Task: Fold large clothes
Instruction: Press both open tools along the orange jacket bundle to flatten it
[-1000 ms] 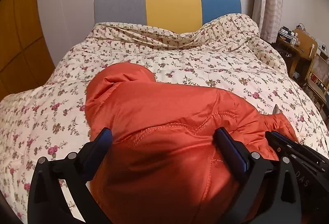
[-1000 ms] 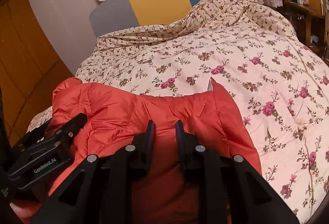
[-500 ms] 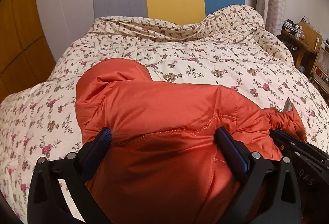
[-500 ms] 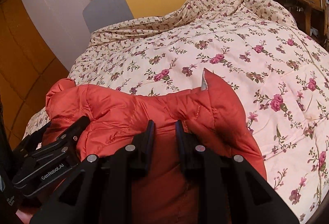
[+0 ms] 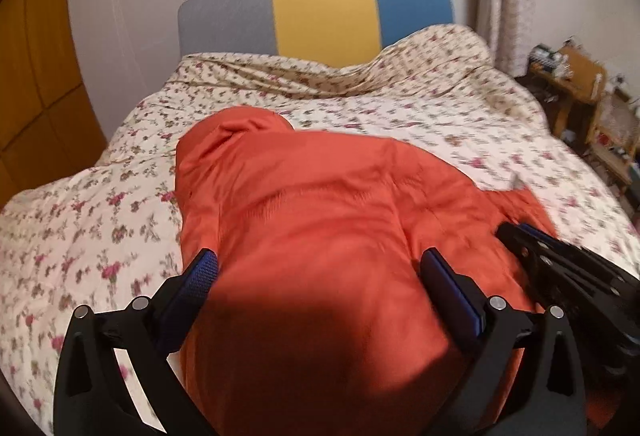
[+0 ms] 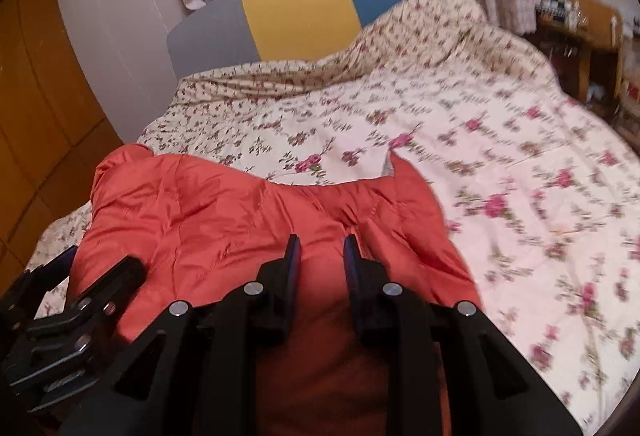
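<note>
1. Jacket (image 5: pixel 320 236): an orange padded one, bunched in a mound on the quilt (image 5: pixel 440 116), toward the bed's near left part, with the hood end pointing at the headboard (image 5: pixel 320 12).
2. Left claw (image 5: pixel 320 272) stands wide open; its blue pads sit on either side of the jacket's near bulk, and no squeeze on the cloth shows. I judge it is straddling the mound to steady or gather it rather than to pinch it.
3. Right claw (image 6: pixel 322 256) has narrow jaws that are opening. Orange cloth lies between and under them, but the pads no longer seem to press on it, so this reads as a release, not a hold.
4. Both claws point down at the near edge of the jacket, side by side; each shows at the rim of the other's view. That placing suits working one hem with two hands.
5. A pointed flap with a grey lining (image 6: pixel 394 166) sticks up at the jacket's right side, likely a collar or front corner not yet laid flat.
6. No tidy fold shows, so the task looks early.
</note>
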Demonstrator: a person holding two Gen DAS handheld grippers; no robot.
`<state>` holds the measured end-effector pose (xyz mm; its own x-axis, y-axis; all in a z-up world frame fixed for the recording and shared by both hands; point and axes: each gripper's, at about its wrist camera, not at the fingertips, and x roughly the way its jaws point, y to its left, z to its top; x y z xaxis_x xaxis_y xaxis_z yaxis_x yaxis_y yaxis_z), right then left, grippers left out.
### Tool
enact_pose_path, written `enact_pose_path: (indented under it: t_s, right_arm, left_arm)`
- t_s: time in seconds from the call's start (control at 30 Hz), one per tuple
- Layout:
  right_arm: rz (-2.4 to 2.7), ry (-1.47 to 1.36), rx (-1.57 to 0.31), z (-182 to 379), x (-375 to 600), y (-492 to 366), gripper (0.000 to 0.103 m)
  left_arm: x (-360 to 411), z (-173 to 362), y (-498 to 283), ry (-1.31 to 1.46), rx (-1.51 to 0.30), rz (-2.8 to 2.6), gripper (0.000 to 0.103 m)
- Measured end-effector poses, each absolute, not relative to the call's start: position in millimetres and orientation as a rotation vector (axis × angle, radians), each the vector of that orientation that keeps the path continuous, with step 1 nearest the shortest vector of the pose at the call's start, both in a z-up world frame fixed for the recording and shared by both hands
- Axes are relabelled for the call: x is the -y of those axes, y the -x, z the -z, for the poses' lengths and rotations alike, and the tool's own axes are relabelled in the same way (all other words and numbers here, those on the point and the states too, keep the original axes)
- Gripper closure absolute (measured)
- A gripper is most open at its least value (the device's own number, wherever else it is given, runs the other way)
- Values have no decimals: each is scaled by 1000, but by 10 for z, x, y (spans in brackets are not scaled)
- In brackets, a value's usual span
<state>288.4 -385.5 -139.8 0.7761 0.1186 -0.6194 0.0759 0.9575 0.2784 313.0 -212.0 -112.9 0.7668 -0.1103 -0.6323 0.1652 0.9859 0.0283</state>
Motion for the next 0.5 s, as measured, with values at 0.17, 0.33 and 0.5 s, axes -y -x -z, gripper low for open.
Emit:
enact_pose_path:
  t_s: [0.17, 0.33, 0.5]
  right_arm:
    - [13, -275, -631, 1417, 3838, -2650, 74]
    - [17, -276, -643, 1470, 3826, -2702, 74]
    - [22, -280, -669, 1556, 3846, -2764, 74]
  left_arm:
    - [2096, 1216, -2679, -61, -582, 176, 3]
    - [2138, 1271, -2731, -65, -567, 188, 3]
    - [2167, 1336, -2786, -65, -576, 201, 3]
